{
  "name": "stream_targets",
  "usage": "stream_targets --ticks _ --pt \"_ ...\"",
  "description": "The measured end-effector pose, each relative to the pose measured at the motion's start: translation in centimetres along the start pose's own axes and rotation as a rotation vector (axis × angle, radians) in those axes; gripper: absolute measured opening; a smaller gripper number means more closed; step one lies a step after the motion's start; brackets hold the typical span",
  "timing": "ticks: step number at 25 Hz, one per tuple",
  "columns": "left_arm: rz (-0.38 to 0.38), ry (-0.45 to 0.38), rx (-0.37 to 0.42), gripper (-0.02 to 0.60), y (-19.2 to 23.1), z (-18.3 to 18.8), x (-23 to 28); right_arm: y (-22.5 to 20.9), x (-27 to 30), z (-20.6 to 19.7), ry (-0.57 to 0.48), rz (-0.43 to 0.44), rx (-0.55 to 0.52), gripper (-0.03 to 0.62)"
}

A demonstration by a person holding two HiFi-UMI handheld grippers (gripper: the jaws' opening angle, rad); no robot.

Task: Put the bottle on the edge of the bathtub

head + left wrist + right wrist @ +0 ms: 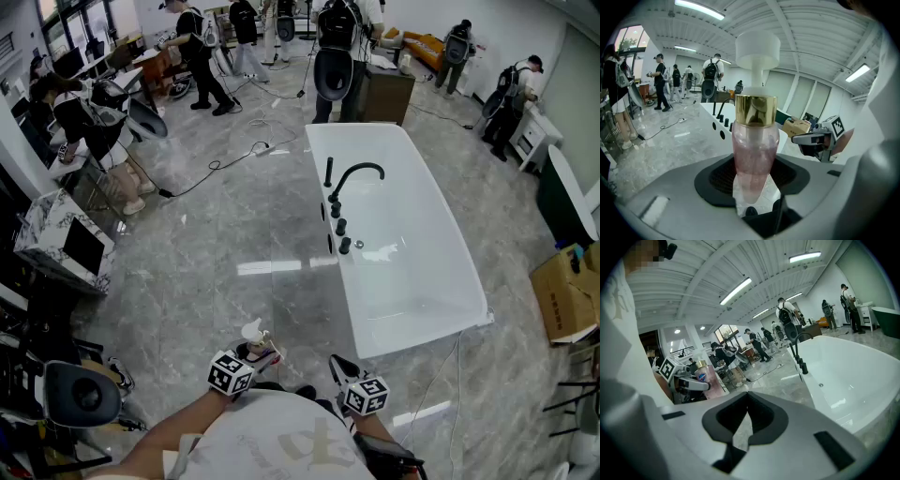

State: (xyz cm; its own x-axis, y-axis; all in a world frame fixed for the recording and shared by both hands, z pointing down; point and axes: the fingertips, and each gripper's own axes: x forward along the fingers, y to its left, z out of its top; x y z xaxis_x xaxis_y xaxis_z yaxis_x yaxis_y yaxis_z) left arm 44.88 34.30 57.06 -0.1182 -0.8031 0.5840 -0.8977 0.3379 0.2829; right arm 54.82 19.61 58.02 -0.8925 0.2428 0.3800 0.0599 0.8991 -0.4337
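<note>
— Bottle (755, 154) is upright in the left gripper (754, 185), pinched at the lower part of its body. It is on the near side of the room, well apart from the bathtub (317, 187).

— And the right gripper (746, 399)?

— Closed on nothing, carried beside the other one.

— What could go wrong?

— The body looks like smooth, clear pink plastic, with a gold collar (756, 110) and a tall white pump (757, 47) on top. With the grip so low, I'd guess it could lean or slide between the pads. The tub is glossy white and its rim looks narrow and rounded. If the bottle is set down off-centre, it could tip into the basin or onto the floor (234, 234).

— Anything in the way?

— The curved black tap (358, 172) and its knobs stand on the left rim, so the pump could knock them there. A dark cable (225, 161) also trails over the polished grey stone, further off to the left.
</note>
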Motion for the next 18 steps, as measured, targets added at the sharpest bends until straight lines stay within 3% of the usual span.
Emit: stream_targets --ticks 18 --pt "-0.028 0.028 -0.011 0.218 4.5 -3.6 -4.9 6.3 3.0 -2.3 0.014 -0.063 0.023 0.006"
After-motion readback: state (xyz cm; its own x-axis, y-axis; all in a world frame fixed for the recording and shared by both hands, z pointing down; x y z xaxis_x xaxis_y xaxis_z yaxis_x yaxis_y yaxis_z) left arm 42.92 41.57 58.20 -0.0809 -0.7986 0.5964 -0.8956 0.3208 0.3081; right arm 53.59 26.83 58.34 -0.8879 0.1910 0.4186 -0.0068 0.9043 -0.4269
